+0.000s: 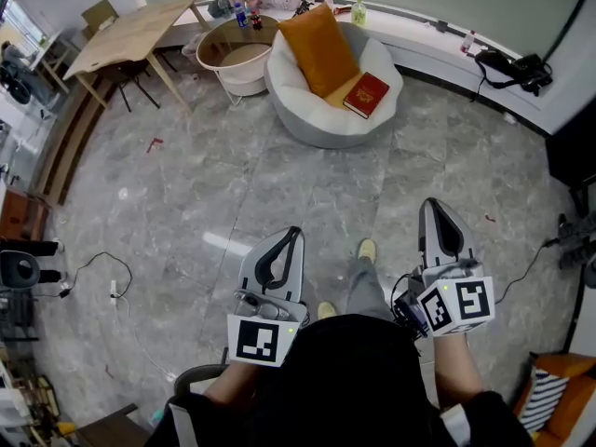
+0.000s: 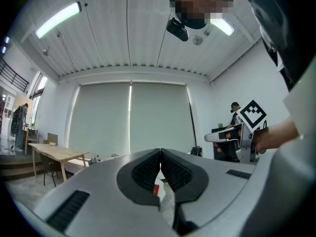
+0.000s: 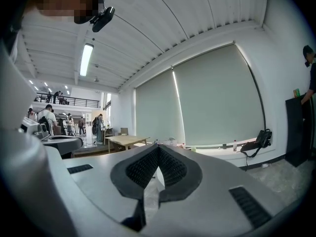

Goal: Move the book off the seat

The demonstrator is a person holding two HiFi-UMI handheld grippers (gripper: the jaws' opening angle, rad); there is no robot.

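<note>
A red book (image 1: pixel 367 94) lies on the right side of a round white seat (image 1: pixel 321 128), next to an orange cushion (image 1: pixel 319 47) that leans on the seat's back. The seat stands far ahead across the grey floor. My left gripper (image 1: pixel 295 231) and right gripper (image 1: pixel 434 203) are held low near my body, both pointing toward the seat with a wide stretch of floor between. Each gripper has its jaws shut with nothing between them. A sliver of the red book (image 2: pixel 156 190) shows below the tips of the left gripper (image 2: pixel 160 152). The right gripper (image 3: pixel 157 148) points at the far window wall.
A round white tub-like table (image 1: pixel 235 56) stands left of the seat, and a wooden table (image 1: pixel 130 33) further left. A black bag (image 1: pixel 510 67) sits on the window ledge at right. Cables (image 1: pixel 112 287) lie on the floor at left. A striped orange cushion (image 1: pixel 554 394) is at bottom right.
</note>
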